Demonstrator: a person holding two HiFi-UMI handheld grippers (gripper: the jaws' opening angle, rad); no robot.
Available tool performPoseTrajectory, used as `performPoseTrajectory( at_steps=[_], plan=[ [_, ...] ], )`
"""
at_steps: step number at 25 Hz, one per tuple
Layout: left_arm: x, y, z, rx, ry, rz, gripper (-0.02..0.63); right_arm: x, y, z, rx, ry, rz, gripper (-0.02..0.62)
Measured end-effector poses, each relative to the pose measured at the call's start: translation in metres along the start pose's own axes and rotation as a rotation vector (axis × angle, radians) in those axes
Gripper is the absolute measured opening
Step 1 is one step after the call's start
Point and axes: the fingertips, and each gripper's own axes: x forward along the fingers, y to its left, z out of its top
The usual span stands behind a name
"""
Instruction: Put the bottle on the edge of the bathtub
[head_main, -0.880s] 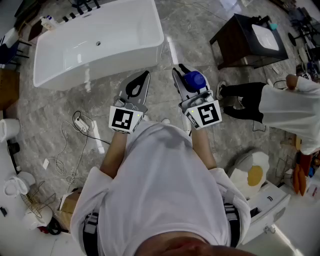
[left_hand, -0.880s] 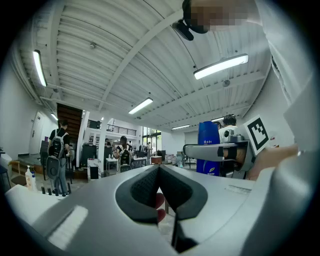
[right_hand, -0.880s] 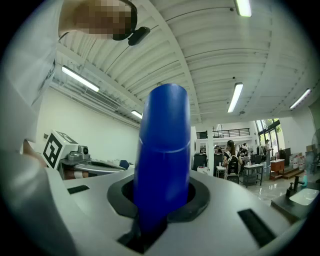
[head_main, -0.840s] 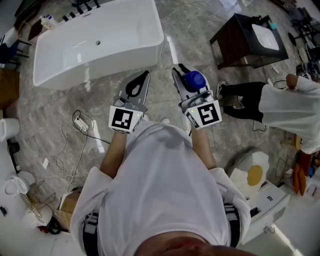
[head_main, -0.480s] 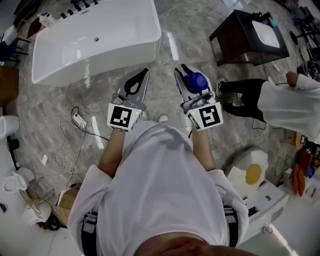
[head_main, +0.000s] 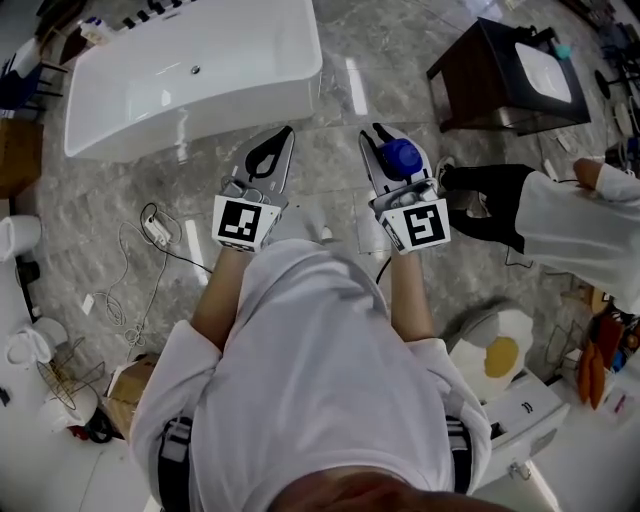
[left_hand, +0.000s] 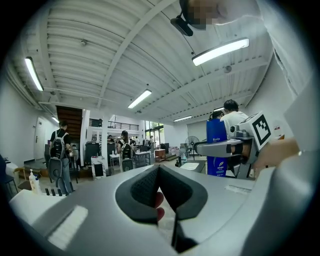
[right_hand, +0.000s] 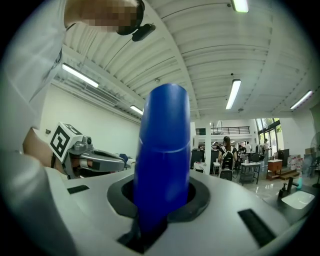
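Between the jaws of the right gripper (head_main: 385, 140) stands the blue cylindrical plastic bottle (right_hand: 164, 150). The jaws are clamped on the bottle's body. The bottle is upright, held in the air above the grey marble floor (head_main: 340, 90), with its rounded top facing the head view. The jaws of the left gripper (head_main: 285, 135) are pressed together, with no object between them. Both grippers are held side by side, apart, in front of the person's torso. The white freestanding bathtub (head_main: 180, 125) stands toward the far left edge of the floor, well apart from the bottle. A dark wooden cabinet (head_main: 480, 90) with a white basin top stands toward the far right edge.
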Motion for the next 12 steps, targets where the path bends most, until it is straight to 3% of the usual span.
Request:
performPoseTrajectory(
  at_steps=[6,12],
  plan=[
    [0.047,0.024,-0.016,-0.011,0.025,0.024,-0.003,0.037,-0.039,-0.022,0.028,0.024,0.016,0.081],
    [0.117,0.093,-0.039,-0.048,0.027,0.071,-0.003,0.113,-0.092,-0.036,0.015,0.019,0.043,0.081]
  ],
)
